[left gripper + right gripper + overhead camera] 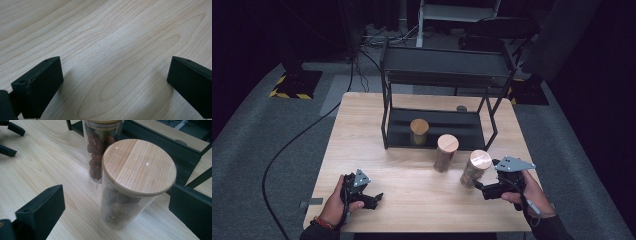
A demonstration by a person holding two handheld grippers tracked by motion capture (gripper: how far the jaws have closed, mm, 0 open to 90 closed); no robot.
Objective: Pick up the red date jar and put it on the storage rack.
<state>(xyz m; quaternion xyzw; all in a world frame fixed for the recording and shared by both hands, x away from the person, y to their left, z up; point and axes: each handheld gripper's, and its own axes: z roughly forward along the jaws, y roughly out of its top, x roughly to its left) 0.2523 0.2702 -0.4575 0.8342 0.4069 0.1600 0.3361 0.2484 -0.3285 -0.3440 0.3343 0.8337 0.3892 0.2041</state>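
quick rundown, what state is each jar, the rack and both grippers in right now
nearest jar: upright on the table, bamboo lid on, pale brown contents, between the open jaws, not gripped
middle jar: upright on the table, lid on, dark red fruit inside
far jar: upright on the rack's lower shelf, lid on
rack: standing, top shelf bare
right gripper: open
left gripper: open, over bare table

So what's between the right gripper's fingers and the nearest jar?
Nothing. In the right gripper view, the right gripper stands open around the nearest jar, with bare table beside its left finger.
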